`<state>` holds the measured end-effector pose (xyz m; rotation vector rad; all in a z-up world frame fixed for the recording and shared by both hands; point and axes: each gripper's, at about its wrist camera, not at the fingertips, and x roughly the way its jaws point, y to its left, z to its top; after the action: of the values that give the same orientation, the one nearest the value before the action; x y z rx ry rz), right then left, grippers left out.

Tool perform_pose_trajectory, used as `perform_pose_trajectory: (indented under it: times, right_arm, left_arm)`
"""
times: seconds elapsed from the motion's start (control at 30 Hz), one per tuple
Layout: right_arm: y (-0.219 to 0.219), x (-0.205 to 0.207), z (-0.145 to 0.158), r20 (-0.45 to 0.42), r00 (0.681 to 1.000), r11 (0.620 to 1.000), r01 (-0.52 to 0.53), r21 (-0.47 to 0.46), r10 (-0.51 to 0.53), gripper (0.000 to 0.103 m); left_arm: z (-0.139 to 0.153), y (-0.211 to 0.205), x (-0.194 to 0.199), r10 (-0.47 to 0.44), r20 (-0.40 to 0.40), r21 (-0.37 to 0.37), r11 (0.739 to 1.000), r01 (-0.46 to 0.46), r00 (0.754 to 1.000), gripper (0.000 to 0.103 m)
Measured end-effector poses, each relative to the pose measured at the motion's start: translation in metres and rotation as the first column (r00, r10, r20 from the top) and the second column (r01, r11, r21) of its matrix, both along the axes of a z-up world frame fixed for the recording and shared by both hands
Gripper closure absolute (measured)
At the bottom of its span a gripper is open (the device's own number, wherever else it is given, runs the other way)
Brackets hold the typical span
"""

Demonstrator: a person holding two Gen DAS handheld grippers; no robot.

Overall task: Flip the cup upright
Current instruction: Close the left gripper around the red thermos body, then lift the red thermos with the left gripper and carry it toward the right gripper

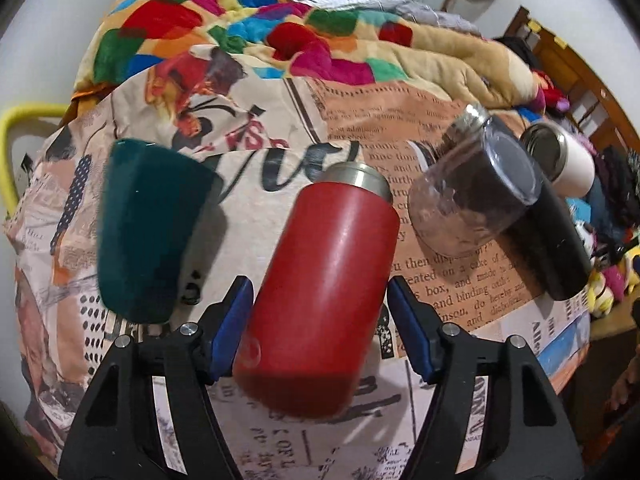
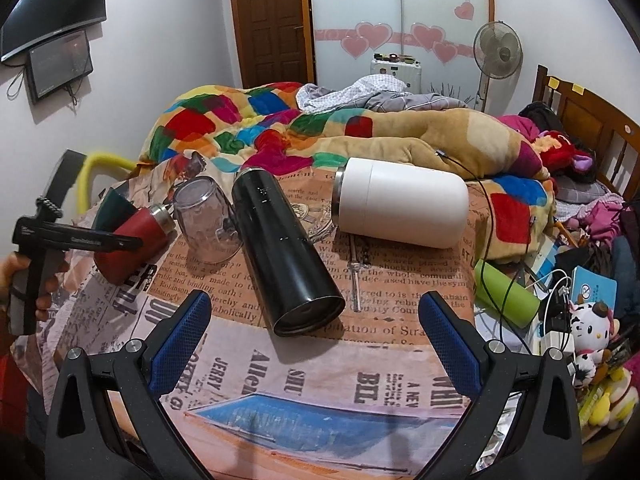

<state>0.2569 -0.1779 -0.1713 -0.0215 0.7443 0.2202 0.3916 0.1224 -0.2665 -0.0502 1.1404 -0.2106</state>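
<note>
A red cup [image 1: 320, 292] with a steel rim lies tilted between the fingers of my left gripper [image 1: 320, 324]; the blue pads stand close at its sides, and contact is not clear. It also shows in the right wrist view [image 2: 134, 240], lifted and tilted. A teal cup [image 1: 148, 232] stands upside down to its left. A clear glass [image 1: 468, 196], a black flask [image 2: 286, 252] and a white cup [image 2: 400, 208] lie on their sides. My right gripper [image 2: 316, 344] is open and empty, just short of the black flask's base.
The cups rest on a newspaper-print cloth [image 2: 320, 380] over a table. A colourful blanket [image 2: 280, 128] is piled behind. A green bottle [image 2: 508, 292], cables and toys crowd the right edge. A yellow chair [image 1: 12, 140] stands at the left.
</note>
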Motion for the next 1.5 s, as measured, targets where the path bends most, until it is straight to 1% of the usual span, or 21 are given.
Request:
perform_pose_trajectory:
  times: [0.07, 0.2, 0.27, 0.4, 0.5, 0.67, 0.77, 0.9, 1.07, 1.17, 1.27, 1.33, 1.5]
  right_arm:
    - [0.001, 0.000, -0.001, -0.001, 1.000, 1.000, -0.003, 0.000, 0.003, 0.000]
    - [0.003, -0.002, -0.001, -0.004, 1.000, 1.000, -0.012, -0.003, 0.012, 0.000]
    - [0.005, -0.002, -0.001, -0.004, 1.000, 1.000, -0.016, -0.004, 0.016, 0.000]
    - [0.008, -0.005, 0.001, -0.001, 1.000, 1.000, -0.023, -0.007, 0.023, 0.000]
    - [0.010, -0.009, 0.003, 0.003, 1.000, 1.000, -0.026, -0.009, 0.026, 0.000]
    - [0.012, -0.015, 0.009, 0.012, 0.999, 0.999, -0.037, -0.002, 0.037, 0.000]
    - [0.013, -0.020, 0.015, 0.024, 0.999, 0.999, -0.045, 0.001, 0.045, 0.000]
    - [0.012, -0.028, 0.023, 0.042, 0.998, 0.999, -0.053, 0.001, 0.053, 0.000]
    - [0.010, -0.043, 0.035, 0.073, 0.996, 0.998, -0.060, 0.006, 0.060, 0.000]
    - [0.008, -0.053, 0.043, 0.095, 0.994, 0.998, -0.062, 0.006, 0.061, 0.000]
    - [0.006, -0.061, 0.050, 0.114, 0.992, 0.998, -0.061, 0.009, 0.059, 0.000]
    - [0.003, -0.065, 0.053, 0.126, 0.990, 0.998, -0.060, 0.011, 0.058, 0.000]
    - [-0.004, -0.077, 0.058, 0.148, 0.987, 0.998, -0.061, 0.016, 0.058, 0.000]
  left_arm:
    - [-0.004, -0.006, 0.003, -0.010, -0.001, 0.022, 1.000, 0.010, 1.000, 0.035]
    - [-0.016, -0.010, 0.008, -0.005, -0.032, 0.017, 1.000, 0.006, 0.999, 0.035]
    - [-0.020, -0.011, 0.010, 0.000, -0.029, 0.031, 1.000, 0.001, 1.000, 0.038]
    - [-0.019, -0.013, 0.005, 0.009, -0.001, 0.043, 0.999, -0.009, 1.000, 0.040]
    - [-0.016, -0.019, -0.004, 0.002, 0.023, 0.075, 0.997, -0.004, 1.000, 0.041]
    - [-0.003, -0.026, -0.026, -0.008, 0.037, 0.069, 0.998, 0.006, 0.999, 0.041]
    - [0.012, -0.029, -0.042, -0.017, 0.063, 0.067, 0.998, 0.013, 0.998, 0.041]
    - [0.039, -0.036, -0.064, -0.026, 0.120, 0.071, 0.997, 0.018, 0.992, 0.041]
    - [0.078, -0.048, -0.090, -0.042, 0.202, 0.072, 0.997, 0.028, 0.978, 0.041]
    - [0.104, -0.059, -0.106, -0.056, 0.255, 0.074, 0.997, 0.038, 0.965, 0.041]
    - [0.122, -0.071, -0.121, -0.072, 0.297, 0.076, 0.996, 0.052, 0.952, 0.041]
    - [0.133, -0.081, -0.129, -0.087, 0.322, 0.086, 0.994, 0.062, 0.943, 0.041]
    - [0.147, -0.106, -0.150, -0.127, 0.380, 0.116, 0.989, 0.088, 0.916, 0.041]
